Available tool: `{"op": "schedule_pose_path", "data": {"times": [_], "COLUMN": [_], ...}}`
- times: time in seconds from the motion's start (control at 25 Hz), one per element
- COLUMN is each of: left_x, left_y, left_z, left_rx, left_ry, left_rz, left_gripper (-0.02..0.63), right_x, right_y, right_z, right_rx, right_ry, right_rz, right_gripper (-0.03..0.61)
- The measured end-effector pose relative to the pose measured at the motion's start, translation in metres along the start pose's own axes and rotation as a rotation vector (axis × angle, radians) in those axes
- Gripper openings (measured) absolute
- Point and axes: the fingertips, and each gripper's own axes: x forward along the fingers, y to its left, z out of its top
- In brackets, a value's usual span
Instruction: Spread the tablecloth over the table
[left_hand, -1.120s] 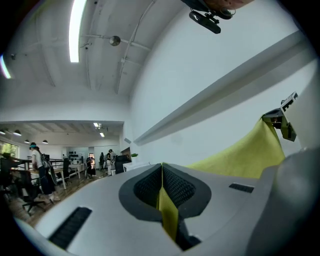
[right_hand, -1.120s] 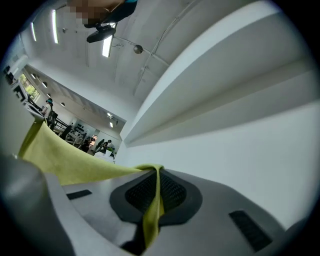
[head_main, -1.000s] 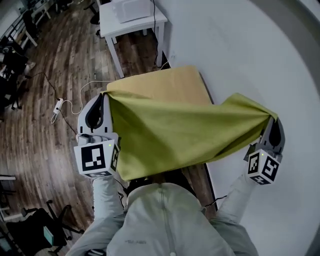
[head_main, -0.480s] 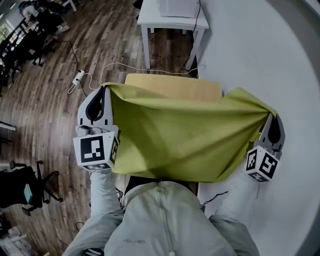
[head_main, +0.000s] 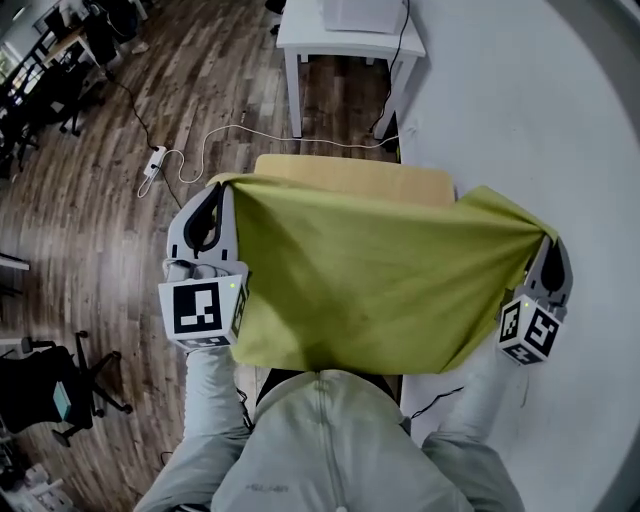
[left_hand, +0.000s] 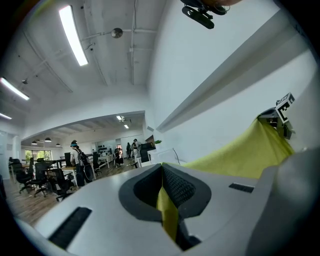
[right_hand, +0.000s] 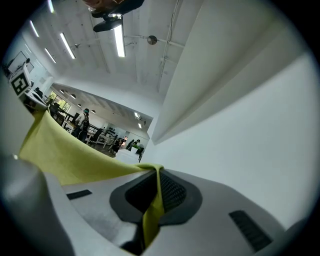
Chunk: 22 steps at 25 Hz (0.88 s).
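Two claws (head_main: 222, 185) (head_main: 549, 240) pinch one tablecloth (head_main: 370, 270), seemingly over one wooden table (head_main: 350, 178).

Yellow-green tablecloth (head_main: 360, 280) hangs stretched, sagging, above the wooden table (head_main: 350, 178).

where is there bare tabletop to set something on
Only the far strip of the wooden table, between the tablecloth and the white table. Nearer it is crowded: the cloth stretches between the left gripper and right gripper, both shut on it.

Wooden table (head_main: 350, 178) beneath yellow-green tablecloth (head_main: 370, 270)
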Motion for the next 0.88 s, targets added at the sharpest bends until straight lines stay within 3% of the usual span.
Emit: {"op": "schedule_pose_path", "data": {"times": [0.44,0.88], "left_x": [0.080,0.181], "left_y": [0.006,0.023], "left_z": [-0.020,-0.049], "left_rx": [0.017,0.096], "left_ry": [0.029,0.082], "left_rz": [-0.032,-0.032], "left_gripper": [0.025,0.025], "right_x": [0.107,0.230], "right_y": [0.026,0.073], "right_z": [-0.041,-0.083], "right_rx": [-0.094,-0.182], "right_ry": [0.068,0.082], "right_rz": [0.044,0.119], "right_gripper": [0.021,0.021]}}
